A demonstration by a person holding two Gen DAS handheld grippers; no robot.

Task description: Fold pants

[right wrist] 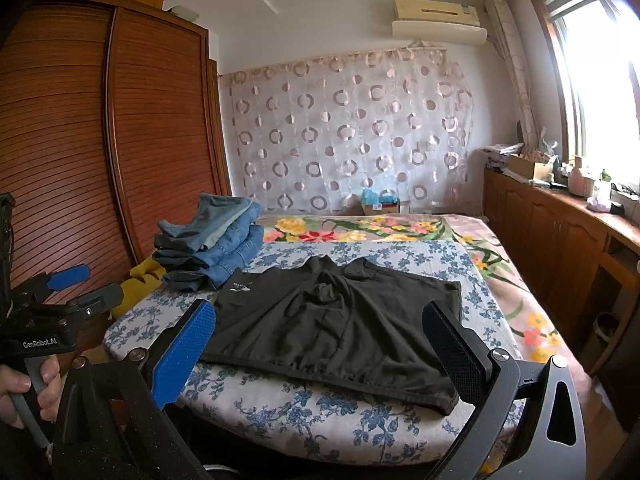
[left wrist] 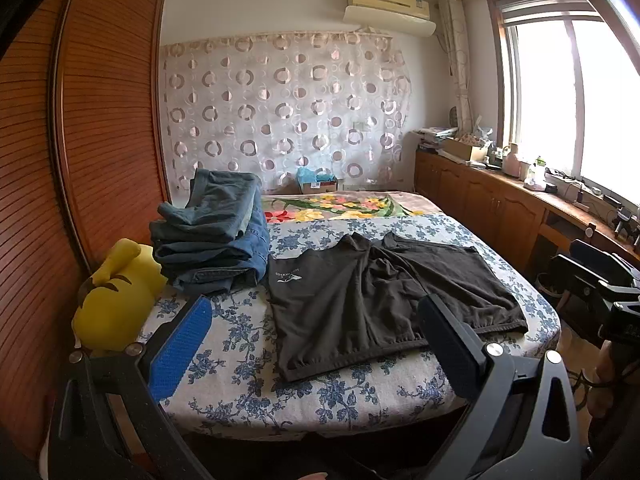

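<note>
1. The pair of black, thin-fabric shorts (left wrist: 384, 300) lies spread flat on the blue-flowered white bed sheet (left wrist: 248, 364), its hem running along the near edge of the bed and its waist towards the middle. One leg carries a small white logo; the crotch area is rumpled.
2. The left gripper (left wrist: 316, 344) hangs before the near edge with its jaws wide apart and nothing between them. The right gripper (right wrist: 320, 356) is likewise spread wide and empty, also short of the cloth.
3. As I judge it, folding has not begun. A good first step would be to take one outer leg at hem and waist, one gripper on each, and carry it across onto the other leg.
4. Pinch only the layers of that leg, right at the edge, lift just clear of the sheet, and lay it down with the side seams matched. Smooth the bunched middle first, or the crease will set crooked.
5. A stack of folded blue denim jeans (left wrist: 216, 236) sits at the left edge of the bed, just beside the shorts, so keep the moving leg off it.
6. A small cardboard box (right wrist: 380, 206) at the far end holds something blue-green, possibly a bag; it is too small to tell.
</note>
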